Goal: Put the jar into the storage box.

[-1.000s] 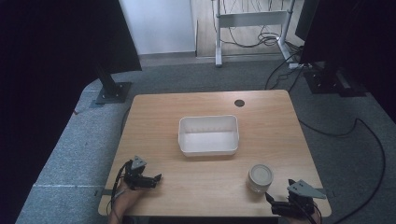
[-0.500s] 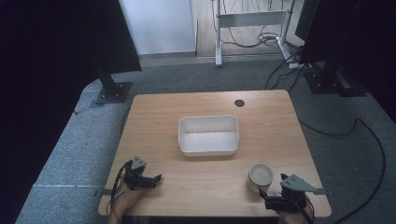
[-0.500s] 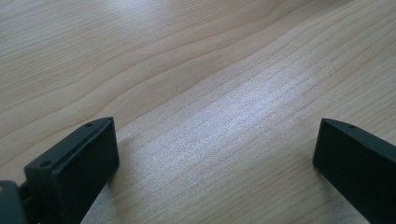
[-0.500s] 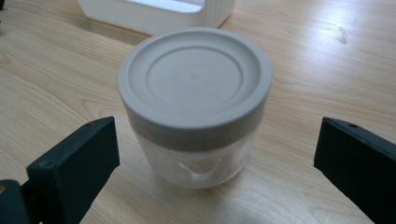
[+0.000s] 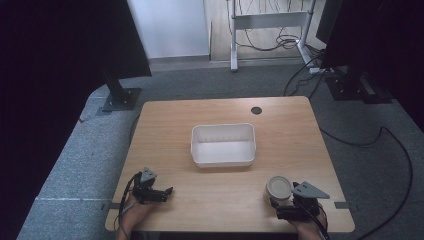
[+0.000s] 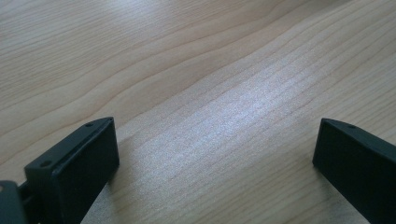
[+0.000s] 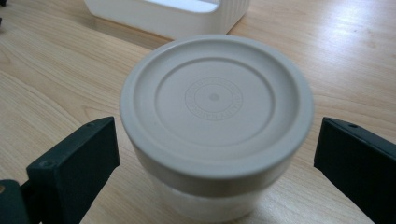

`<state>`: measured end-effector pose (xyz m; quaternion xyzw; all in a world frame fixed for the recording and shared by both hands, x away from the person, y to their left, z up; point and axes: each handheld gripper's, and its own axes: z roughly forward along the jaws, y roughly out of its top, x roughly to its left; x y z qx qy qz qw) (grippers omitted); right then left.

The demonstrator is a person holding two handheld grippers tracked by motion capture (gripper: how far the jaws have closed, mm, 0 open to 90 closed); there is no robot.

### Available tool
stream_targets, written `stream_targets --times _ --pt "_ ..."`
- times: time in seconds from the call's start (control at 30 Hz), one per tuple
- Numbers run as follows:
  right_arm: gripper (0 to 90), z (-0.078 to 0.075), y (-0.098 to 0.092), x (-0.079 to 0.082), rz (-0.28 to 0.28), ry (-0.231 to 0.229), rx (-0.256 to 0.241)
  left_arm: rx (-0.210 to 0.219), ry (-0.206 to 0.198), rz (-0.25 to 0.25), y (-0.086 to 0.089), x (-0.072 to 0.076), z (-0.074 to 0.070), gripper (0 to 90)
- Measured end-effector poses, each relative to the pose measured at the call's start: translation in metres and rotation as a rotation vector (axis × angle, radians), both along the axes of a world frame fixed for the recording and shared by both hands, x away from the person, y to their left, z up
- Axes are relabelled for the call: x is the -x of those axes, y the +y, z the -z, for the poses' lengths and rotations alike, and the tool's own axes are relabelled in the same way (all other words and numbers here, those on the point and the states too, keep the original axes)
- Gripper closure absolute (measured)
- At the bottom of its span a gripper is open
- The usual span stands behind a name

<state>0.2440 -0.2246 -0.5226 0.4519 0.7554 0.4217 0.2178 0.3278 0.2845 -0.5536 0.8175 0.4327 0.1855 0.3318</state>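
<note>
Straddling the lidded jar [image 7: 215,126], the right gripper [image 7: 215,158] gapes wide; the left gripper [image 6: 215,158] gapes over bare table [image 6: 196,70].

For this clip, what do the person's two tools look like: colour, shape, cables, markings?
Both are black. The left tool has a small grey three-cornered plate on top and a black cable looping behind it; the right tool carries a larger grey plate of the same shape. In the gripper views each has two blocky, flat-faced black jaws with small holes on top. No markings are readable, and no sleeves can be made out.
</note>
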Motion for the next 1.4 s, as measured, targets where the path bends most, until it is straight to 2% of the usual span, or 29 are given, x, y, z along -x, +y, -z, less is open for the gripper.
stream_targets --times 0.37,0.6,0.63,0.67,0.87,1.0,1.17,1.4 --pt "0.6 0.010 0.006 -0.012 0.004 0.037 0.016 0.000 0.000 0.000 0.000 0.000 0.000 0.0" --pt "4.8 0.014 0.008 -0.016 -0.005 0.050 0.024 0.000 0.000 0.000 0.000 0.000 0.000 0.0" --pt "8.5 0.013 0.010 -0.017 -0.017 0.044 0.028 0.000 0.000 0.000 0.000 0.000 0.000 0.0" --pt "8.5 0.013 0.010 -0.017 -0.017 0.044 0.028 0.000 0.000 0.000 0.000 0.000 0.000 0.0" --pt "9.4 0.010 0.016 -0.015 0.031 0.045 0.061 0.000 0.000 0.000 0.000 0.000 0.000 0.0" --pt "9.4 0.006 0.016 -0.014 0.044 0.032 0.051 0.000 0.000 0.000 0.000 0.000 0.000 0.0" --pt "9.4 -0.005 0.018 -0.015 0.025 0.008 0.032 0.000 0.000 0.001 0.000 0.000 0.000 0.0" --pt "9.4 -0.010 0.027 -0.023 -0.002 0.006 0.041 -0.002 0.000 0.001 0.000 0.001 0.000 0.0"
